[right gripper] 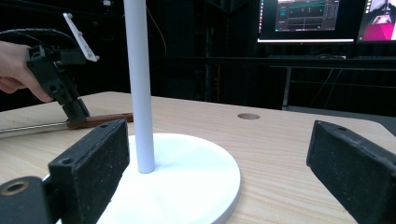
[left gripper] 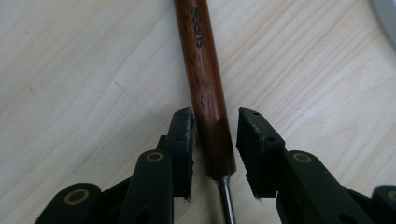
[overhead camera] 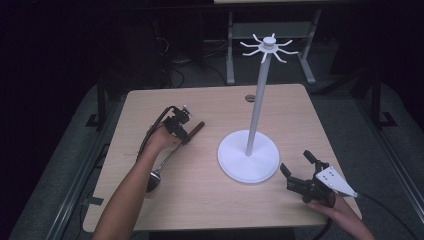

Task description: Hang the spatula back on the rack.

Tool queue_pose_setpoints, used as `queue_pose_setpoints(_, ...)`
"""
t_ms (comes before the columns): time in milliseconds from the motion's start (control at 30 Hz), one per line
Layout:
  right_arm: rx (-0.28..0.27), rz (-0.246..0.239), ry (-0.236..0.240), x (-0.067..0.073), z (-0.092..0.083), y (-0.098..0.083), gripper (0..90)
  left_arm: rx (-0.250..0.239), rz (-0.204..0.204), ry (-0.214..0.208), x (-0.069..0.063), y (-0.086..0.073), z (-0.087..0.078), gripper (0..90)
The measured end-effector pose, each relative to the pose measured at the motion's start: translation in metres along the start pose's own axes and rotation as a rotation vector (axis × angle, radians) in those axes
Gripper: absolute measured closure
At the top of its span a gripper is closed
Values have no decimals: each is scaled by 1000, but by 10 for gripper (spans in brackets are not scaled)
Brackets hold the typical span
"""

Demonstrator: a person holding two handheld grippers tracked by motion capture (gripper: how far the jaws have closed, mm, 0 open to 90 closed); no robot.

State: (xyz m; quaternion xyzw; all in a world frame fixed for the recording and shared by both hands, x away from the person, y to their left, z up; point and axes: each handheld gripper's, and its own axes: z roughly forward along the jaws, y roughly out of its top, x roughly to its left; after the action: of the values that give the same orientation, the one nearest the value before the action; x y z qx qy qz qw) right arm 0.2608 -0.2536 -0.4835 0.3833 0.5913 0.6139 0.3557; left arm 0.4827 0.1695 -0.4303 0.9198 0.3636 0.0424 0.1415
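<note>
On the pale wooden worktop (overhead camera: 200, 200), the left gripper (left gripper: 215, 135) straddles the ladle's brown wooden handle (left gripper: 208, 93) ungripped near the left edge; the right gripper (overhead camera: 298, 170) gapes wide.

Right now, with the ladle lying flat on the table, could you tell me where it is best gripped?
Grip the ladle by its wooden handle, coming from above. It lies flat and is straight and round, so jaws can close across it. The left gripper already straddles its lower end near the metal shaft, pads not yet pressing.
</note>
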Motion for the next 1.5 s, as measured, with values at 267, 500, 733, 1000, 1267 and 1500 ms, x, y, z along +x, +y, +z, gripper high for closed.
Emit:
queue_pose_setpoints(267,0,-2,3,0,0,0,55,34,-13,11,-2,1,6,696)
queue_pose_setpoints(500,0,-2,3,0,0,0,55,34,-34,-2,-2,1,5,732)
queue_pose_setpoints(733,-1,-5,2,0,0,0,55,-21,-11,4,-9,1,-12,733)
queue_pose_setpoints(1000,-1,-6,2,0,0,0,55,-134,-14,-22,-16,-2,-37,733)
queue_pose_setpoints(1267,-1,-6,1,1,0,0,55,-282,7,-56,-24,-13,-68,733)
queue_pose_setpoints(1500,0,-6,1,0,0,0,55,-413,-12,-81,-31,-27,-84,733)
